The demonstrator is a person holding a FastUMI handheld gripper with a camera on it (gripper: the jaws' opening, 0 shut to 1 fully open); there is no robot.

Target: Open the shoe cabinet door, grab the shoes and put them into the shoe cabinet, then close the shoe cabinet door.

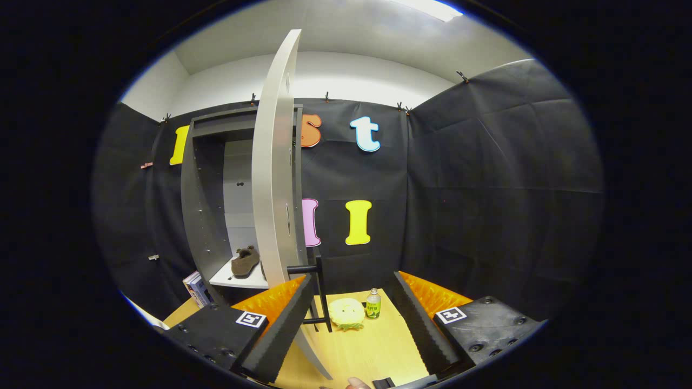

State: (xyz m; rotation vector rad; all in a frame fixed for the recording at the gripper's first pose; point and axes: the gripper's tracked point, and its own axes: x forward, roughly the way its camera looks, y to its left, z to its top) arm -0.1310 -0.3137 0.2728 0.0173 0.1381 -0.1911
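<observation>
Between the two black ridged fingers of the gripper (351, 324), which stand wide apart and grasp nothing, lies the black bar handle (320, 294) of the pale grey cabinet door (275, 178), close to the left finger. That door stands swung open, edge-on, in front of the dark grey shoe cabinet (203, 205). Inside, a brown slipper-like shoe (245, 261) rests on a white shelf (238, 278). Beyond the fingers, a yellow plush toy (346, 313) and small green-labelled bottle (373, 303) sit on the light wooden table (373, 351).

Claw-mounted fisheye, low over the table (378, 351), facing the shoe cabinet (216, 189), near its door (275, 178)
</observation>
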